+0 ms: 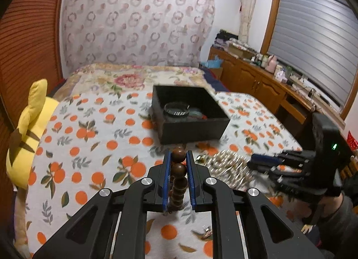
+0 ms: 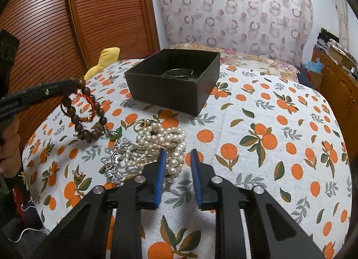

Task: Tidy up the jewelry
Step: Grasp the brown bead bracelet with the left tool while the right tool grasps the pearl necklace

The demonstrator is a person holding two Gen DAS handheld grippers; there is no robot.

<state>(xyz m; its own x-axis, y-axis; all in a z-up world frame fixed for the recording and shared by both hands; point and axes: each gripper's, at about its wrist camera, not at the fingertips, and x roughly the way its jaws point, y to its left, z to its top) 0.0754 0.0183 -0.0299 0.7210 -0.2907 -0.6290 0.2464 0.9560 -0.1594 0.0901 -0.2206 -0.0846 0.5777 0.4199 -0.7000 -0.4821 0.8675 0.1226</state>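
Observation:
My left gripper [image 1: 179, 156] is shut on a brown wooden bead bracelet [image 1: 179, 183], which hangs down between its blue pads. In the right wrist view that bracelet [image 2: 82, 122] dangles above the bedspread from the left gripper [image 2: 73, 85], with a red cord loop [image 2: 88, 102] beside it. My right gripper [image 2: 179, 152] hovers over a heap of pearl strands [image 2: 161, 138]. Its jaws stand apart, and some pearls lie beside the left pad without being pinched. A black open box [image 2: 165, 93] sits further back with a silver bangle [image 2: 179, 72] inside.
Beside the pearls lie a silver filigree piece [image 2: 114, 160], a green trinket [image 2: 116, 133], a gold ring [image 2: 141, 125] and a small brooch [image 2: 78, 173]. A yellow plush toy [image 1: 29, 125] lies at the bed's left edge. Wooden cabinets [image 1: 257, 80] line the right.

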